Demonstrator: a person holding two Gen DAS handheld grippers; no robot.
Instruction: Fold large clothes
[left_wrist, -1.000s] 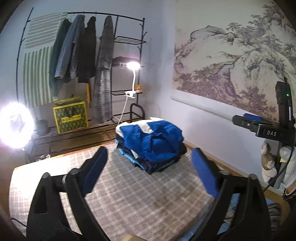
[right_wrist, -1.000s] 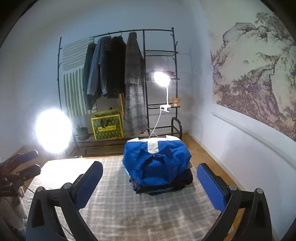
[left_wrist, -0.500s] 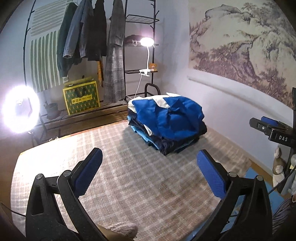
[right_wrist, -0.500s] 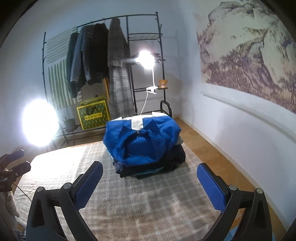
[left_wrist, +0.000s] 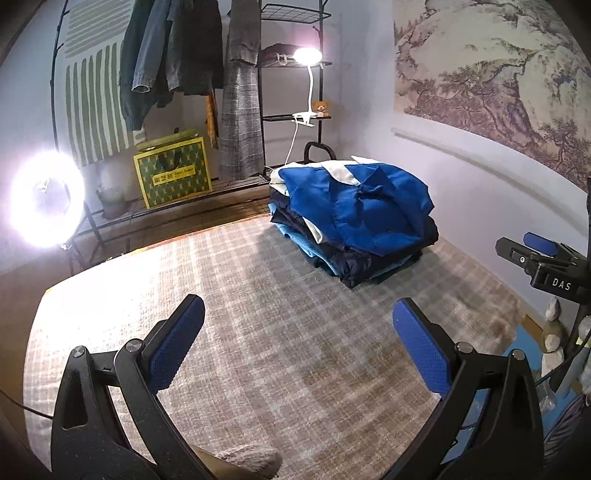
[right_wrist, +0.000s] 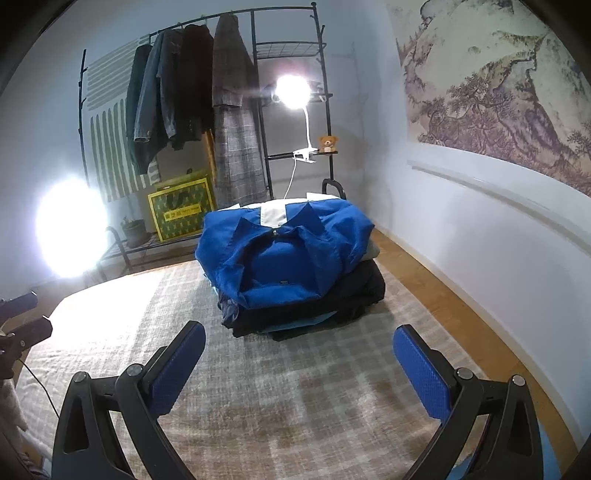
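A stack of folded clothes (left_wrist: 354, 221) lies at the far right corner of a checked beige spread (left_wrist: 266, 332); its top piece is a blue jacket (right_wrist: 284, 254) with a white collar panel, over dark navy and light blue garments. My left gripper (left_wrist: 297, 332) hovers open above the spread, well short of the stack and to its left, holding nothing. My right gripper (right_wrist: 299, 358) is open too, facing the stack head-on, a short way in front of it. The right gripper's body shows at the right edge of the left wrist view.
A black clothes rack (right_wrist: 184, 92) with hanging coats stands behind, with a yellow-green box (left_wrist: 171, 173) on its low shelf. A ring light (left_wrist: 46, 199) glares at left, a clip lamp (right_wrist: 293, 92) at centre. A white wall (right_wrist: 480, 236) and wood floor (right_wrist: 443, 288) run along the right.
Both grippers have tilted down and drawn nearer to the spread, so the stack looks larger and closer. Both stay open and the stack has not moved.
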